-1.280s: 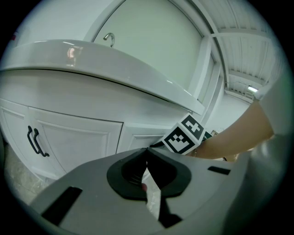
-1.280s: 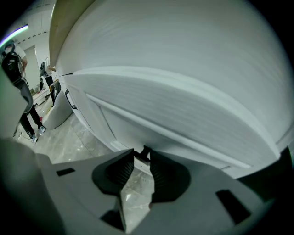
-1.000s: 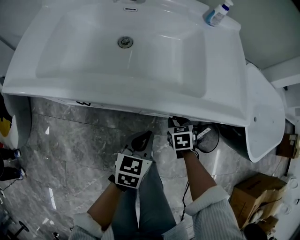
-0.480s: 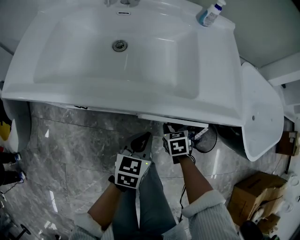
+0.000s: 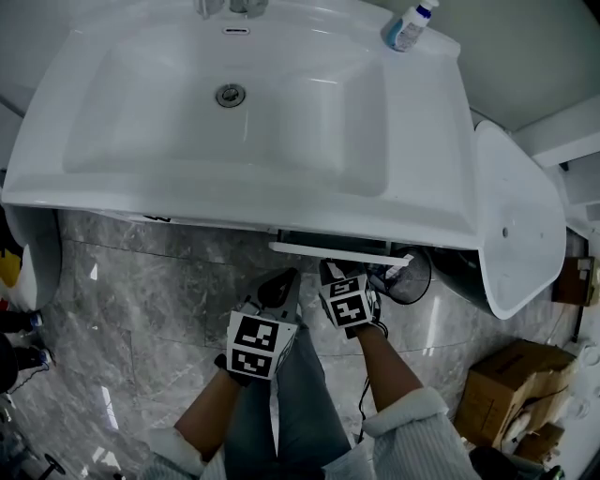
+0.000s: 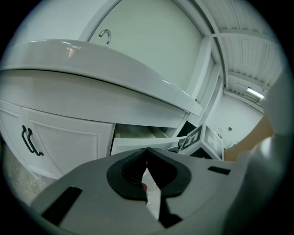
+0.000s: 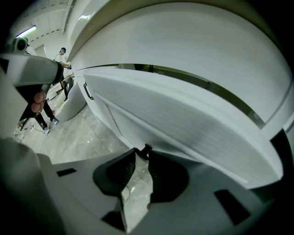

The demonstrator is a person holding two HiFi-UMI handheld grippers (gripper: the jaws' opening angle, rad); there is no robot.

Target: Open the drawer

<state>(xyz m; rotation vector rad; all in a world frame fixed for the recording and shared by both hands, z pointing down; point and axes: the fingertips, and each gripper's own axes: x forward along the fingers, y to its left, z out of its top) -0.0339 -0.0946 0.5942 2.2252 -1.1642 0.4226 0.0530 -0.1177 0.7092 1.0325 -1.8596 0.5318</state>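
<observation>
The white drawer [image 5: 328, 251] sticks out a little from under the front rim of the basin; in the left gripper view the drawer [image 6: 138, 144] shows its open top. My right gripper [image 5: 331, 269] is at the drawer front [image 7: 183, 119]. Its jaws have just been closing, and the right gripper [image 7: 144, 150] pinches the small black drawer handle [image 7: 146, 148] between its tips. My left gripper [image 5: 285, 283] hangs beside it, further from the cabinet. The left gripper [image 6: 147, 150] is shut, its tips meeting on nothing.
A wide white basin [image 5: 234, 112] tops the vanity, with a bottle [image 5: 405, 26] at its back right corner. Cabinet doors with black handles [image 6: 28, 140] sit left of the drawer. A white curved fixture [image 5: 516, 216] and a cardboard box [image 5: 511, 394] stand at the right.
The drawer has slid out from under the basin rim. My right gripper has moved back toward me and slightly left with it. The left gripper has stayed put.
</observation>
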